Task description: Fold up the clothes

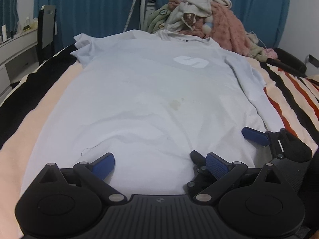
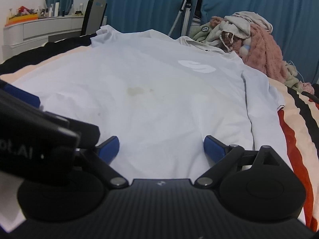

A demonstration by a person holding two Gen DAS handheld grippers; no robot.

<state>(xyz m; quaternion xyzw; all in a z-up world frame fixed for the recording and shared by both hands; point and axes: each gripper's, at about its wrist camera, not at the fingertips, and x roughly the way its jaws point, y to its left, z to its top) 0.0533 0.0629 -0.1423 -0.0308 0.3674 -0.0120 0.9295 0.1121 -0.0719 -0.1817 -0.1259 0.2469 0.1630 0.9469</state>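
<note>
A: Where are we? Shirt status.

B: We have the pale blue T-shirt (image 1: pixel 139 91) spread flat on the bed (image 1: pixel 289 91), front up, white logo (image 1: pixel 189 61) showing. Long axis runs near to far: hem at our end, collar (image 1: pixel 179 36) at the far end, right up against the clothes pile (image 1: pixel 209 14).

A: Sleeves?

B: Left sleeve (image 1: pixel 85 45) is bunched at the far left. Right sleeve (image 1: pixel 245 75) lies out to the right over the striped cover. Faint yellowish stain (image 1: pixel 174 104) mid-body.

A: Claws?

B: Both at the near hem. Left claw (image 1: pixel 159 164) is spread wide, nothing between the pads, low over the fabric. Right claw (image 2: pixel 161 146) likewise spread, empty, just beside it to the right; we see its blue pad (image 1: pixel 255 136) in the left view near the right side seam.

A: Why there?

B: Our read: the shirt is laid flat so folds land clean, and we're lined up at the hem for a grab. Both claws sit right of the shirt's centre, which suits taking the right side first and folding across the long axis, or lifting the hem toward the collar. Can't tell which.

A: Contact?

B: Can't tell whether the pads touch the cloth. No fold made yet.
</note>
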